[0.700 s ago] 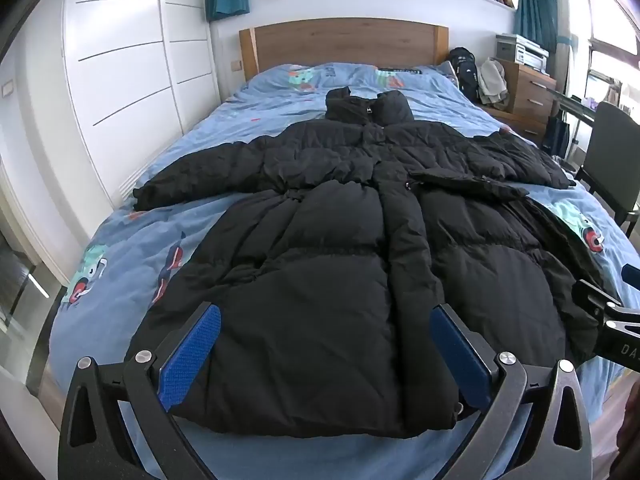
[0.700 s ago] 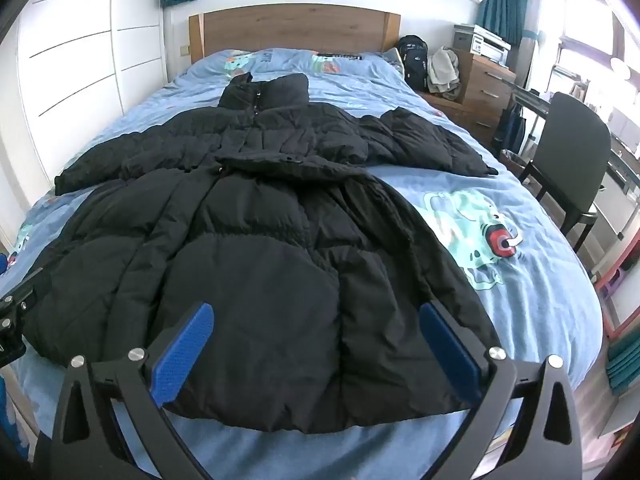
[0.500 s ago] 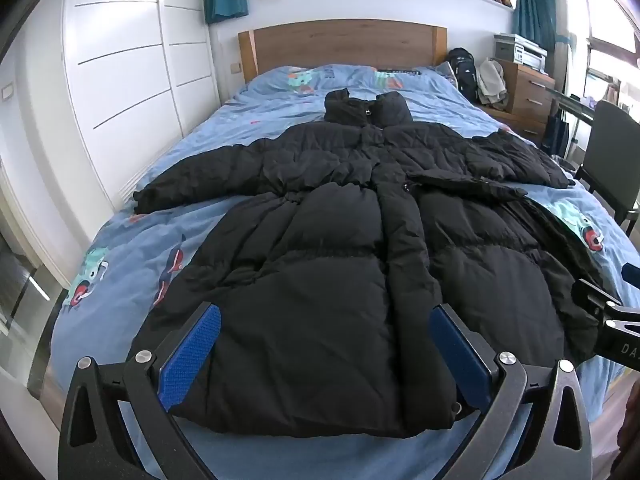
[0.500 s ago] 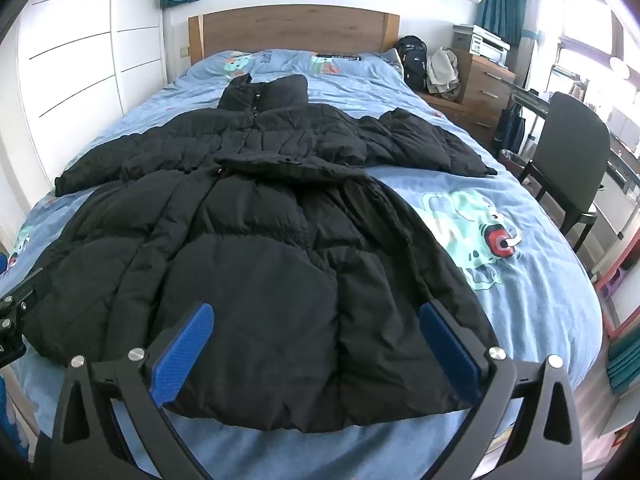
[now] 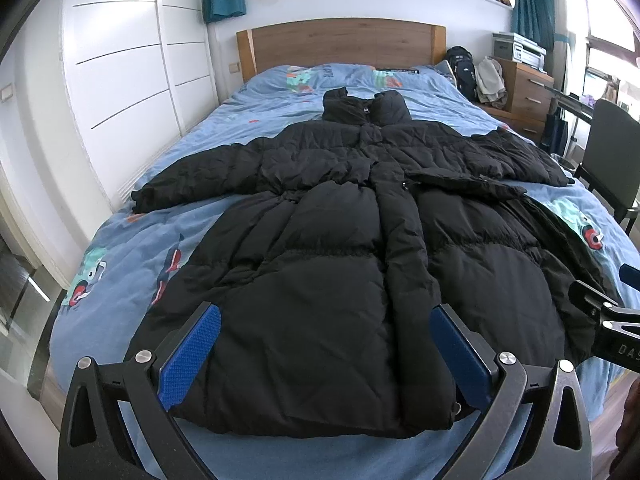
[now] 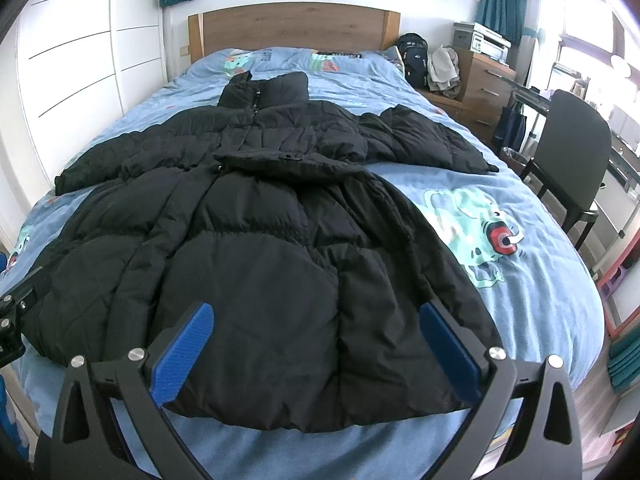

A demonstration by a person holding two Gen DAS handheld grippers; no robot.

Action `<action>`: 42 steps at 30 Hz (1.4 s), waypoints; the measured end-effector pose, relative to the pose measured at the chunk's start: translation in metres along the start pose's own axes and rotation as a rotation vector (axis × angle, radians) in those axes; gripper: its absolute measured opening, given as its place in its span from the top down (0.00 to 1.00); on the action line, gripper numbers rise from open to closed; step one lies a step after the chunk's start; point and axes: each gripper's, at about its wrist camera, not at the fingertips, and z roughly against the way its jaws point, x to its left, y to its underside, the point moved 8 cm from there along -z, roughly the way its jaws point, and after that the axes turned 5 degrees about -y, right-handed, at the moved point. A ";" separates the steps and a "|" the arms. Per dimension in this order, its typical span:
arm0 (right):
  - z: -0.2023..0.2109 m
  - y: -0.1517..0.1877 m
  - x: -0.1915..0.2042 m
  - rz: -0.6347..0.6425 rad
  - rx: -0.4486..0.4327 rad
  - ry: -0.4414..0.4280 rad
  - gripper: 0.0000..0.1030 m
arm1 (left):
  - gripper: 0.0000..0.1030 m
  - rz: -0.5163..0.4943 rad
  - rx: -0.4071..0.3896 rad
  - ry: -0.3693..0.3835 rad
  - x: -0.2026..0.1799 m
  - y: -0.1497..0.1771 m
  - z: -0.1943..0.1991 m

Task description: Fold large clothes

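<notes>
A large black puffer coat (image 5: 340, 248) lies flat on the blue bed (image 5: 132, 256), collar toward the headboard, both sleeves spread out sideways. It also shows in the right wrist view (image 6: 256, 240). My left gripper (image 5: 326, 346) is open and empty, hovering above the coat's hem on its left half. My right gripper (image 6: 316, 344) is open and empty above the hem on the right half. The right gripper's body shows at the right edge of the left wrist view (image 5: 608, 320).
A white wardrobe (image 5: 112, 80) runs along the bed's left side. A wooden headboard (image 5: 340, 42) stands at the far end. A dark chair (image 6: 572, 152) and a wooden dresser (image 6: 484, 80) stand right of the bed. A backpack (image 6: 416, 60) leans by the dresser.
</notes>
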 end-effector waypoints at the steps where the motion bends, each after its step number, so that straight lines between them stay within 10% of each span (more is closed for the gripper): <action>1: 0.000 0.000 0.000 -0.001 0.001 0.000 0.00 | 0.01 0.000 0.001 0.002 -0.001 0.000 0.001; 42: -0.026 0.003 -0.011 -0.027 0.025 -0.002 0.00 | 0.01 -0.001 0.039 0.026 0.001 -0.008 -0.023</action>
